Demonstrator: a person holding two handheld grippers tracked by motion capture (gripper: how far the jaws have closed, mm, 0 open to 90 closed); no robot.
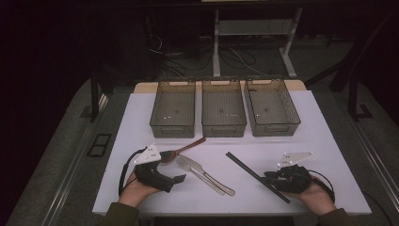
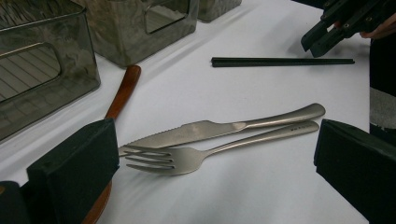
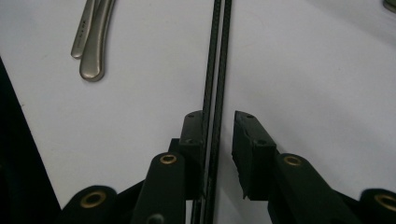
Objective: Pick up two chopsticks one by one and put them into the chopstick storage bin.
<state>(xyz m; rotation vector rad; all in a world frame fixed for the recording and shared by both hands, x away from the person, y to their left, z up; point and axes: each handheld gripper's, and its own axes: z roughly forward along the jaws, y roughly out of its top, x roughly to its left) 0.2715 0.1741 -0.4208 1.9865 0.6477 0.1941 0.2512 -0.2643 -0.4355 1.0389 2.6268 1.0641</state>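
Note:
A pair of black chopsticks (image 1: 251,173) lies slanted on the white table (image 1: 310,141), right of centre. My right gripper (image 3: 218,116) is down at their near end with the chopsticks (image 3: 215,60) between its jaws. The left pad lies against them, and a sliver of table shows before the right pad. My left gripper (image 2: 217,163) rests open at the near left, its jaws wide apart. Ahead of it a steel fork (image 2: 187,158) and knife (image 2: 210,129) lie side by side. A wooden-handled spoon (image 2: 122,93) lies beside its left jaw.
Three clear plastic bins (image 1: 173,109), (image 1: 223,109), (image 1: 272,108) stand in a row at the far side of the table. The table's front edge runs just under both of the person's hands. A dark floor with cables and desk legs lies beyond.

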